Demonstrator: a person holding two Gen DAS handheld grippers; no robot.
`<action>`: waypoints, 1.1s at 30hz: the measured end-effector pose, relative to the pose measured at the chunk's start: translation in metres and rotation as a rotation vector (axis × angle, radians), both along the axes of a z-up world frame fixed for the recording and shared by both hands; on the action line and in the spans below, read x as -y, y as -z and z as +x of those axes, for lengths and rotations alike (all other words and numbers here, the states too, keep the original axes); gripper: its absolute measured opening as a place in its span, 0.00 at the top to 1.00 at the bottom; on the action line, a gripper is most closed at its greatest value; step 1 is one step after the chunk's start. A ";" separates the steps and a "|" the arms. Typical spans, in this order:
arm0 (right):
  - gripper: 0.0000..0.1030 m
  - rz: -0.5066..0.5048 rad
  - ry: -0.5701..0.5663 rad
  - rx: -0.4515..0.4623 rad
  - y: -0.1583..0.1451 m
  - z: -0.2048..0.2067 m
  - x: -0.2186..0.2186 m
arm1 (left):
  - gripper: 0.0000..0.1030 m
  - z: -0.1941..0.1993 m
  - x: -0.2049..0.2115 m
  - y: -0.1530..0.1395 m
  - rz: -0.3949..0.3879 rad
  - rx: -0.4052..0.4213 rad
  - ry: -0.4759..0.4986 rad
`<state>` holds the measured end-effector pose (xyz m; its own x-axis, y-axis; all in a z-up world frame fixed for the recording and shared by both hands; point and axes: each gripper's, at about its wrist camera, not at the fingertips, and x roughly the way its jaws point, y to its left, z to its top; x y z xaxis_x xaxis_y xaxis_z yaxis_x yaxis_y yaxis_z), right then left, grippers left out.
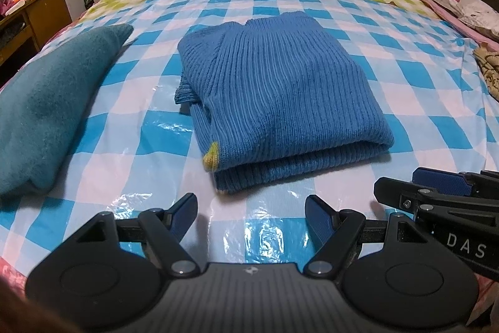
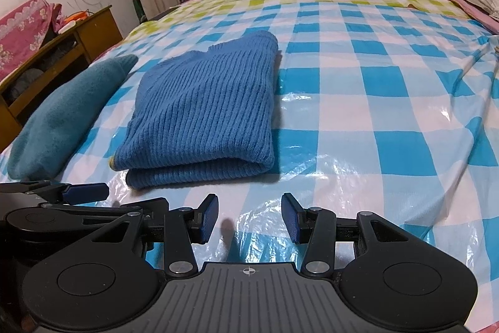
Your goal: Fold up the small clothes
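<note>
Left wrist view: blue ribbed knit sweater [image 1: 277, 102] folded into neat rectangle, flat mid-bed, small yellow patch at near left corner. Lies on checked plastic sheet [image 1: 421, 127] covering bed, just ahead of both grippers, touching neither. Teal fleece garment [image 1: 53, 111] left of sweater, apart from it. Clear sheet right of sweater and between sweater and grippers. Left gripper [image 1: 251, 216] jaws open, nothing between. Right gripper [image 2: 249, 216] jaws open, empty. Wooden nightstand [image 2: 78, 42] past bed's left edge, contents unclear.
</note>
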<state>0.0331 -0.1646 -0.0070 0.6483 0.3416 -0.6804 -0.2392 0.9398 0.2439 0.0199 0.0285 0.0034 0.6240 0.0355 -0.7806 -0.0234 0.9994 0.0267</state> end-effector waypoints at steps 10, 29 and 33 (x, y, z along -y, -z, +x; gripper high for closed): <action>0.57 -0.026 0.005 0.012 -0.001 -0.001 -0.002 | 0.22 0.000 0.001 0.000 0.007 0.003 0.000; 0.51 -0.096 0.037 0.033 -0.003 -0.002 -0.005 | 0.21 0.000 0.008 0.004 0.043 0.008 0.004; 0.51 -0.103 0.040 0.026 -0.002 -0.001 -0.006 | 0.21 0.000 0.008 0.006 0.044 0.004 0.005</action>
<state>0.0321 -0.1588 -0.0055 0.6778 0.2441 -0.6936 -0.2056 0.9686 0.1399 0.0203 0.0205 -0.0024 0.6275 0.0670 -0.7757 -0.0187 0.9973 0.0710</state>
